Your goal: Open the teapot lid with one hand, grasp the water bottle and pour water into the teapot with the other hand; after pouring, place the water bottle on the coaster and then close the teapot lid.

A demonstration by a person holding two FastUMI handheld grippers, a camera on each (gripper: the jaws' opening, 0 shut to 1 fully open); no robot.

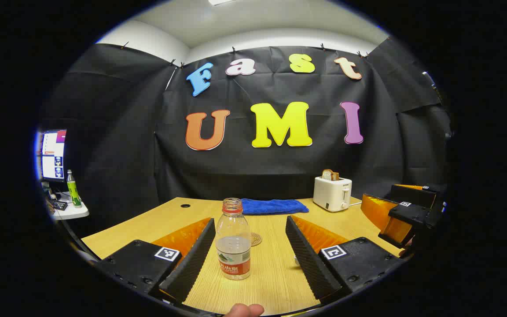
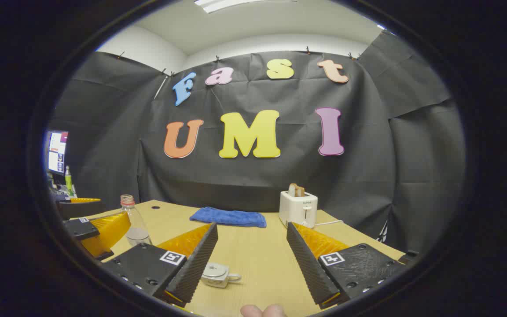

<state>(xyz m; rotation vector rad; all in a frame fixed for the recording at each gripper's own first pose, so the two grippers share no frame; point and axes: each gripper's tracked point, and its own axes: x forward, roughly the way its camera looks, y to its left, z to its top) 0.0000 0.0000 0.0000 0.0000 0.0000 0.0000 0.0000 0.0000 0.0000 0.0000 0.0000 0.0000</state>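
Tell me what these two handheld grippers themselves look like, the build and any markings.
Both match: the left gripper and right gripper each have two long wedge-shaped fingers with ribbed inner faces, translucent orange ribbed backing, and black block mounts with screw holes. Each mount carries a small square black-and-white tag. No cables or sleeves are visible.

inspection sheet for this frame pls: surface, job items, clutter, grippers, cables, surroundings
Surface: wooden table, round grommet hole at rear.
Job's things: water bottle upright, uncapped, partly filled; coaster behind it; teapot lid on.
Clutter: blue cloth; toaster holding bread.
Grippers: left gripper jaws open around bottle, not touching; right gripper jaws open, teapot near one jaw.
Cables: toaster cord.
Surroundings: black cloth wall; monitor, green bottle on side desk.
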